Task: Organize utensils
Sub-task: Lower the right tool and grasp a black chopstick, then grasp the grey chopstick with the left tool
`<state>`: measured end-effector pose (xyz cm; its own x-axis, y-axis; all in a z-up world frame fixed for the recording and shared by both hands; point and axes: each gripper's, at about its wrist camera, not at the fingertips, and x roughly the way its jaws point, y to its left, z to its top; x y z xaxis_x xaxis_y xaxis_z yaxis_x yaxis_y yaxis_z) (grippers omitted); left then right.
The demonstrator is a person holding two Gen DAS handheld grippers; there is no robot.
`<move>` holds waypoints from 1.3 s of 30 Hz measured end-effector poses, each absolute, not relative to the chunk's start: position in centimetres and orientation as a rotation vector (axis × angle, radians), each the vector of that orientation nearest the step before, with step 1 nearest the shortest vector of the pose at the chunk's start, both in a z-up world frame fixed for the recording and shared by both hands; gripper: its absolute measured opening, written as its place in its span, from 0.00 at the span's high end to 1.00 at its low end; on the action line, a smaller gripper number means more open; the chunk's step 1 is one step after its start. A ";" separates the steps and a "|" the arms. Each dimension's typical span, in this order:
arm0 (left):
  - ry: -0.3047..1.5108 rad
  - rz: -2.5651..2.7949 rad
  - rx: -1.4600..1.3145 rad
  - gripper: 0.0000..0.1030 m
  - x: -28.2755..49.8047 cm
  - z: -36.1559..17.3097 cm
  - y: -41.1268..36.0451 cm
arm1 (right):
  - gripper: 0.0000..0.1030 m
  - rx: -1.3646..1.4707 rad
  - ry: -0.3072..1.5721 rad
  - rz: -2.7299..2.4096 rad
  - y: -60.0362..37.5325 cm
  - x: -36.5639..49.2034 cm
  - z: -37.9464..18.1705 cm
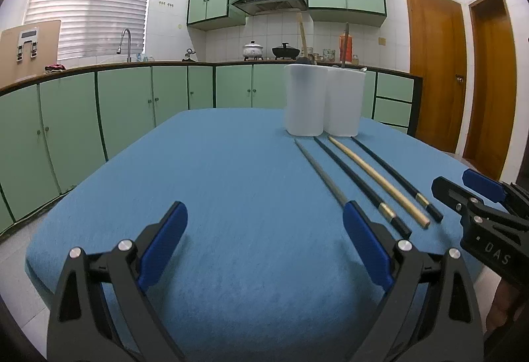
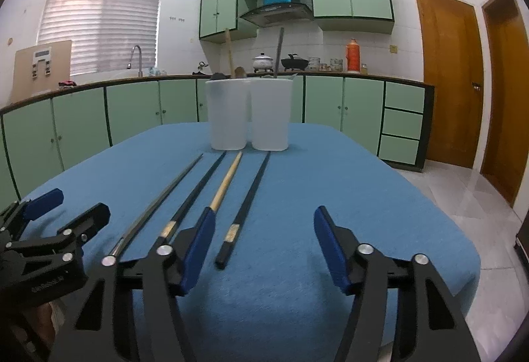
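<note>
Four chopsticks lie side by side on the blue tablecloth (image 1: 215,180): a grey metal one (image 1: 319,172), a black one with a gold band (image 1: 355,178), a wooden one (image 1: 373,177) and another black one (image 1: 393,173). Behind them stand two white containers (image 1: 304,99) (image 1: 344,100) with utensil handles sticking out. My left gripper (image 1: 264,213) is open over bare cloth, left of the chopsticks. My right gripper (image 2: 264,220) is open; the rightmost black chopstick (image 2: 244,206) lies between its fingers, untouched. The wooden chopstick (image 2: 224,183) runs behind its left finger (image 2: 198,239).
The table's front and right edges drop to a tiled floor (image 2: 479,196). Green kitchen cabinets (image 2: 132,117) and a counter with pots run along the back. Wooden doors (image 2: 449,81) stand at the right. The other gripper (image 2: 79,201) shows at the left of the right wrist view.
</note>
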<state>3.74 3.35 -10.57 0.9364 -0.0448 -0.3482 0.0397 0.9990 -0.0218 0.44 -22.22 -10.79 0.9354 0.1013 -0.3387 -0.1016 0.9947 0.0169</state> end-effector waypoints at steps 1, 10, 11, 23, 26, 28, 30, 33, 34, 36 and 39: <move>0.356 -0.042 -0.016 0.11 3.8 -10.6 3.4 | 0.45 -0.005 0.349 0.104 -22.0 0.4 -11.0; 0.360 -0.038 -0.036 0.11 3.9 -10.8 4.3 | 0.63 -0.027 0.357 0.104 -21.0 0.4 -12.1; 0.360 -0.040 -0.034 0.11 3.9 -10.8 4.3 | 0.66 -0.028 0.354 0.105 -21.0 0.3 -12.1; 0.361 -0.048 -0.038 0.11 3.6 -10.9 4.1 | 0.88 -0.043 0.325 0.097 -20.0 -0.2 -12.8; 0.360 -0.048 -0.037 0.11 3.6 -10.9 4.1 | 0.91 -0.036 0.325 0.105 -20.0 -0.2 -12.8; 0.360 -0.049 -0.038 0.11 3.5 -10.9 4.0 | 0.92 -0.039 0.322 0.105 -19.9 -0.2 -12.8; 0.360 -0.050 -0.039 0.11 3.5 -10.9 4.0 | 0.93 -0.033 0.319 0.098 -20.1 -0.3 -12.7; 0.355 -0.058 -0.036 0.11 3.1 -10.9 3.8 | 0.94 -0.030 0.314 0.079 -20.5 -0.3 -12.6; 0.354 -0.063 -0.036 0.11 3.1 -10.9 3.7 | 0.94 -0.030 0.316 0.077 -20.6 -0.3 -12.7; 0.354 -0.070 -0.037 0.11 2.9 -11.0 3.3 | 0.94 -0.037 0.315 0.062 -20.8 -0.6 -12.7; 0.357 -0.083 -0.036 0.11 2.5 -11.3 2.6 | 0.94 -0.055 0.305 0.046 -20.9 -1.2 -12.8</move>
<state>2.47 2.56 -11.30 0.9335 -0.0872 -0.3479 0.0745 0.9960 -0.0499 -1.20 -20.91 -12.76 0.9528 0.0372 -0.3014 -0.0538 0.9974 -0.0471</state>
